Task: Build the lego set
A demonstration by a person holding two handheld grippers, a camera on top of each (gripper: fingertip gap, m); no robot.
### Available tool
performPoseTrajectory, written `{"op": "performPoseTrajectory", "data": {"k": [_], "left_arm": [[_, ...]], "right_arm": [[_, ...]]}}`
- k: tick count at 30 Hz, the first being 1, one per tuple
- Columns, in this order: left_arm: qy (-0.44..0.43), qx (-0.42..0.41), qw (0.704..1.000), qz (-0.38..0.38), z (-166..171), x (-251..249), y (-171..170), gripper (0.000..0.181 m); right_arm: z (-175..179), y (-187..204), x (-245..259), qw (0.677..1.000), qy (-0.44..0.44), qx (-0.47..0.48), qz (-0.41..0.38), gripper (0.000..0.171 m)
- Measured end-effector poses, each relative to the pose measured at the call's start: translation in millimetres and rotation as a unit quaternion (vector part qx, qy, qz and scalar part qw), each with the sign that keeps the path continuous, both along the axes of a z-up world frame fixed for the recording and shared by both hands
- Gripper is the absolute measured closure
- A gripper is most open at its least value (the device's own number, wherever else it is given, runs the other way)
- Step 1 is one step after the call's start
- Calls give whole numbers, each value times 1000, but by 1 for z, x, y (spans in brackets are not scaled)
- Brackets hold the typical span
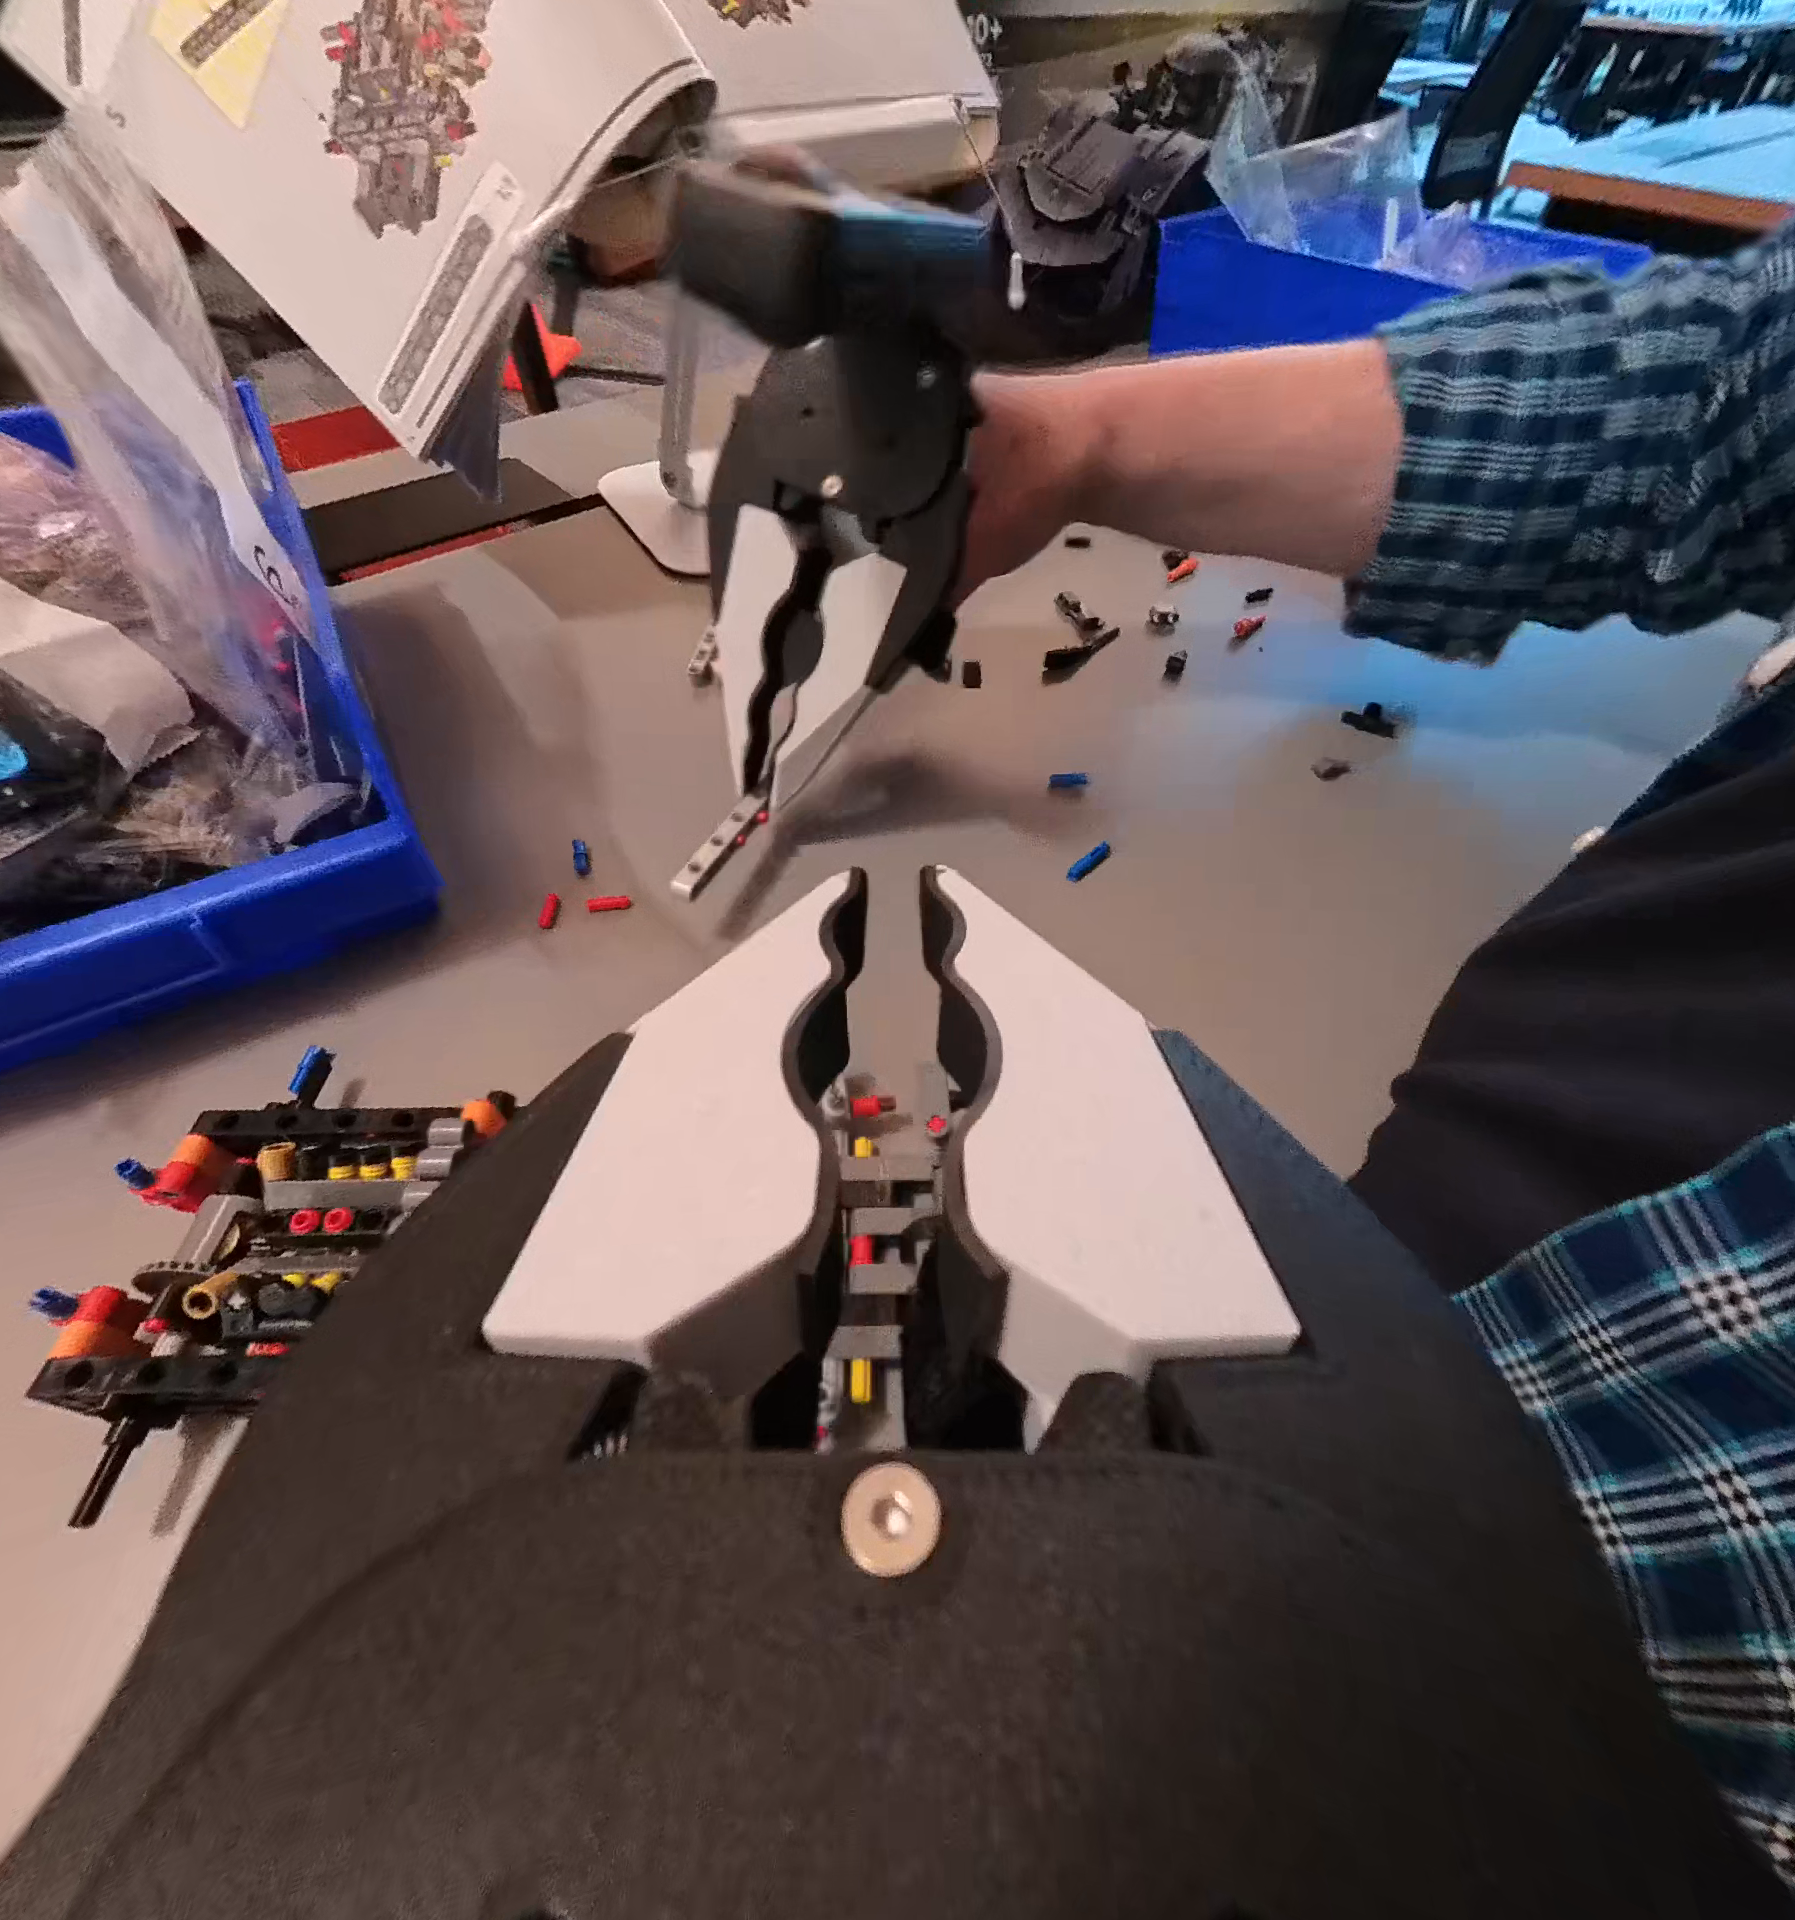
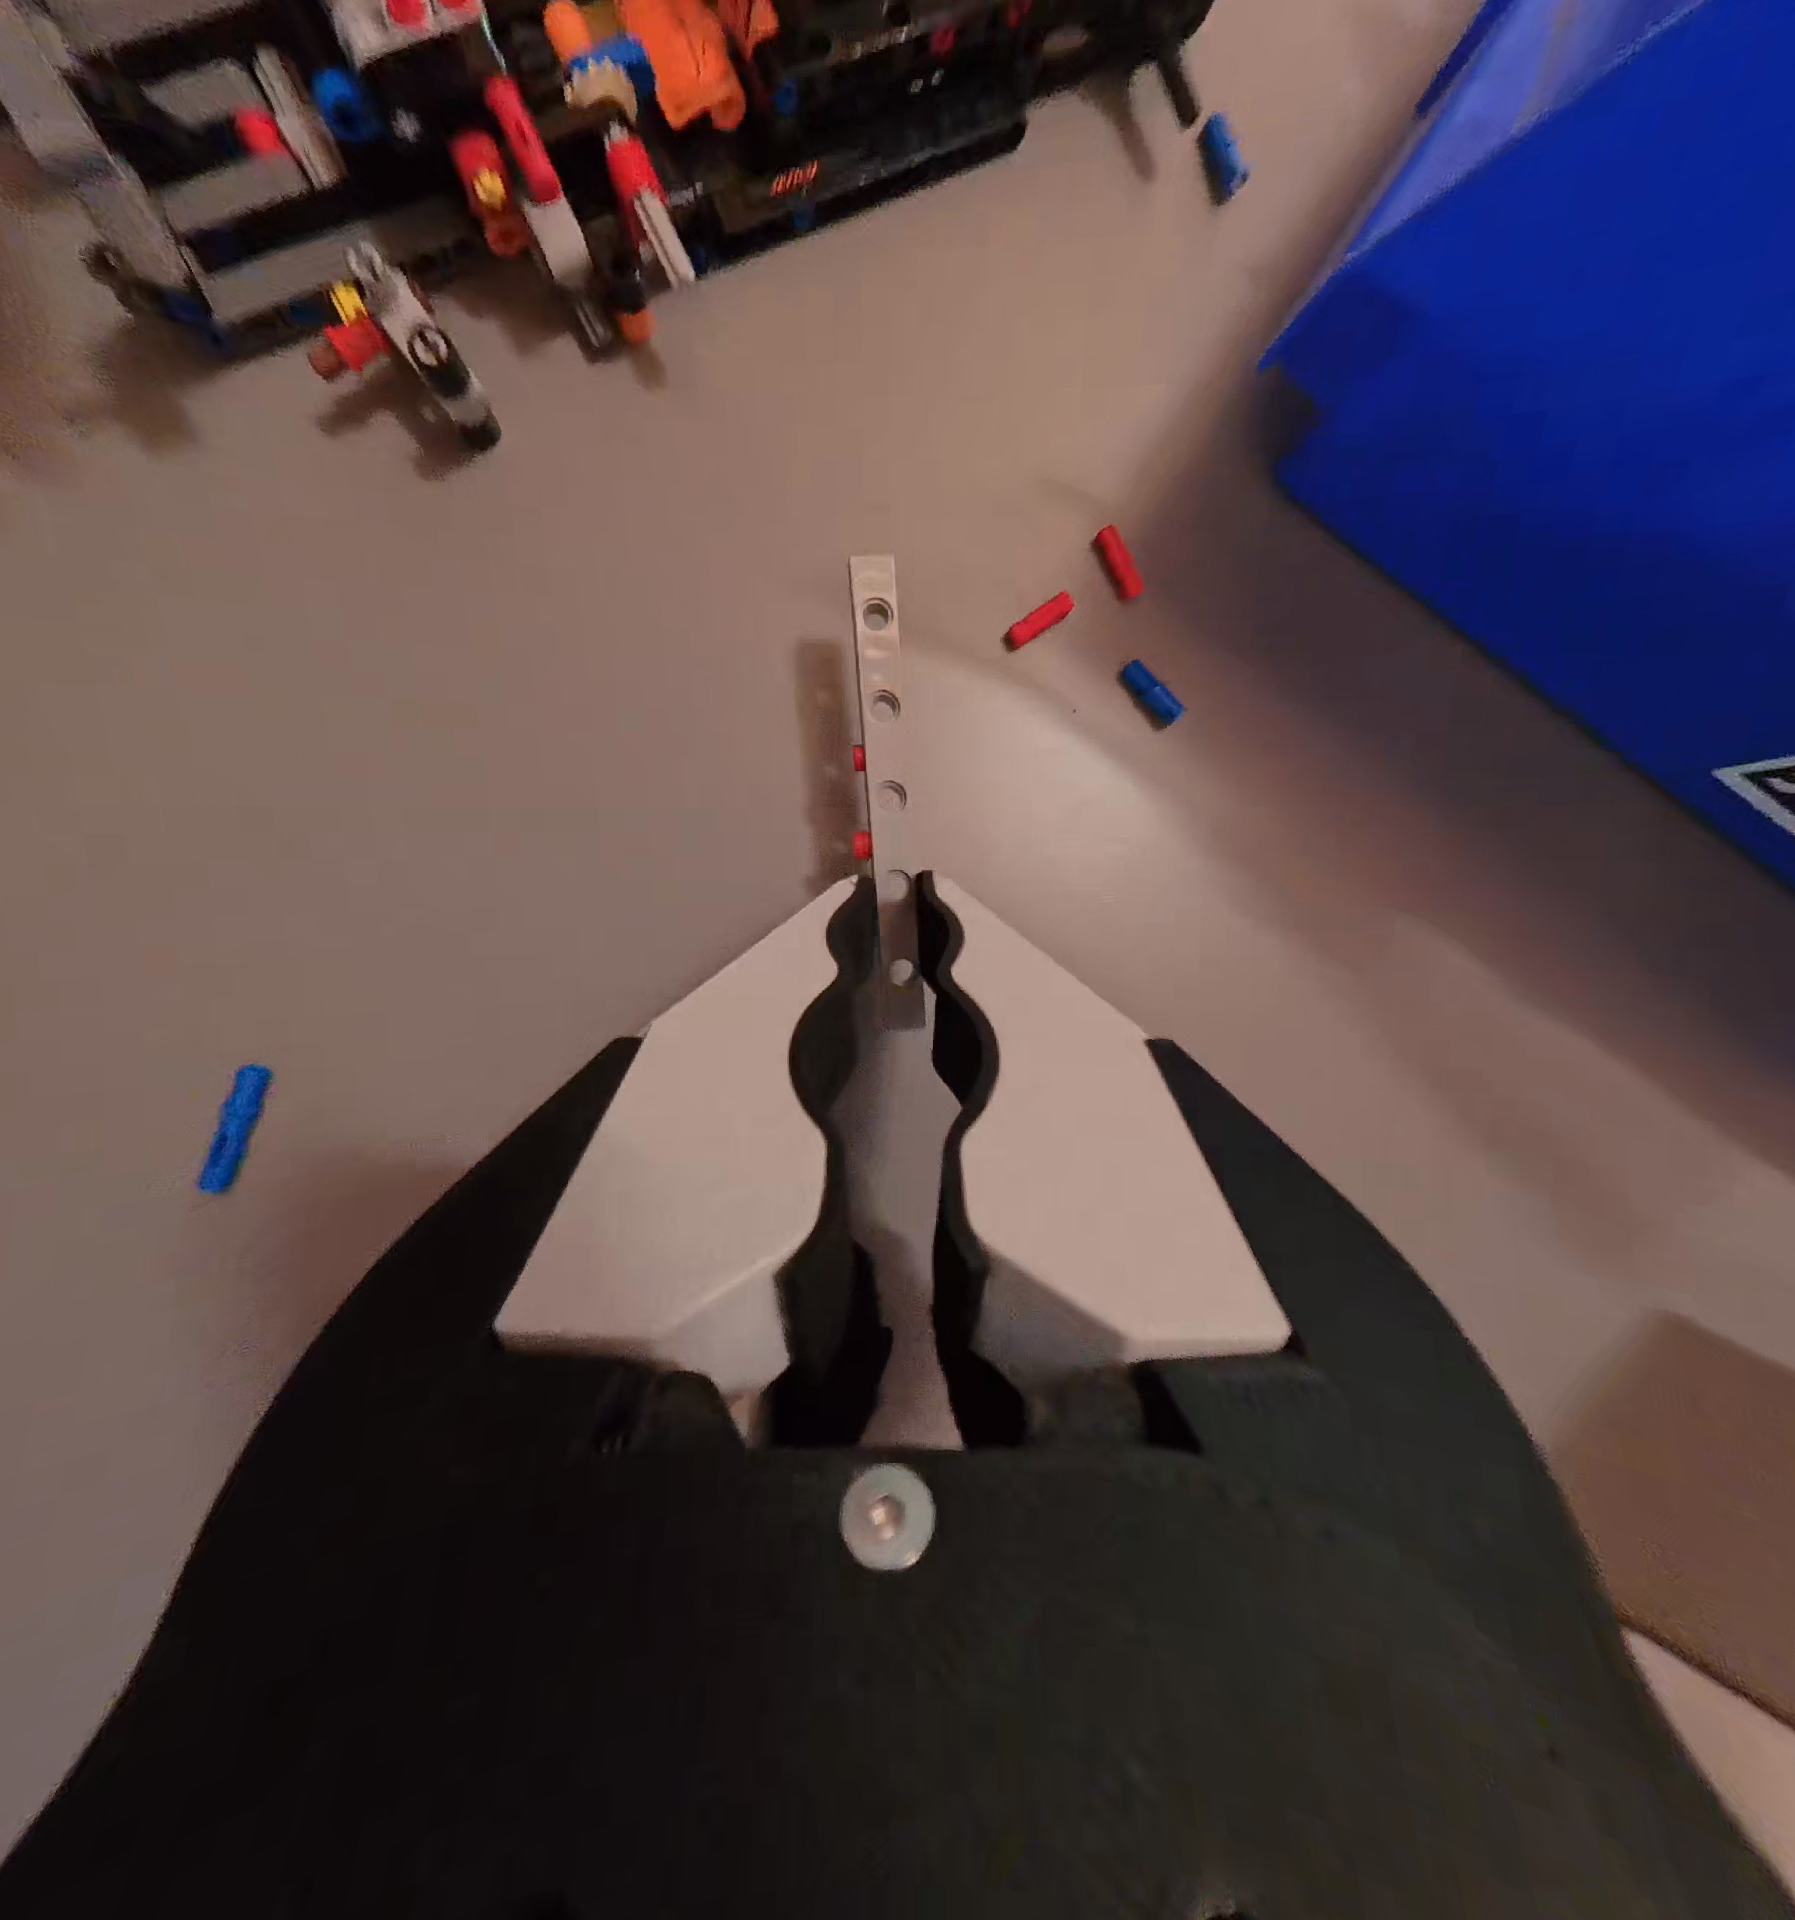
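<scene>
Right claw [image 2: 893, 883] clamped on grey holed beam [image 2: 880, 707], left claw [image 1: 893, 878] narrow; blue bin [image 1: 249, 925] full of bagged parts [image 1: 114, 582].

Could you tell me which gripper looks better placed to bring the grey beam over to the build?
Right, probably: the right gripper is already shut on the grey beam, pointing toward the build. The left gripper holds no beam.
</scene>
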State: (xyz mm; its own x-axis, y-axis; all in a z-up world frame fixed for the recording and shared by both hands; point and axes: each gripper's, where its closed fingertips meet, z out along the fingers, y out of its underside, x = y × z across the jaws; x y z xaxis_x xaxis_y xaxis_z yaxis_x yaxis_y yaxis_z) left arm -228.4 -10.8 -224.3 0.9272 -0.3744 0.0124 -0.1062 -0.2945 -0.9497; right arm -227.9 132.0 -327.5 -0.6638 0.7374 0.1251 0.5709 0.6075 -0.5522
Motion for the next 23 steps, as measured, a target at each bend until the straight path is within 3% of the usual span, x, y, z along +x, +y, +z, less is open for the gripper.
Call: {"op": "performPoseTrajectory", "data": {"k": [7,12,23], "left_arm": [[-73,-6,997,18,4,-15,7,153],[-155,-6,988,26,12,-16,8,134],[-285,-1,958,6,23,-14,-15,145]], "right_arm": [[77,-43,5,992,127,14,11,166],[114,-83,4,974,202,88,47,166],[123,-137,1,940,262,189,110,166]]}}
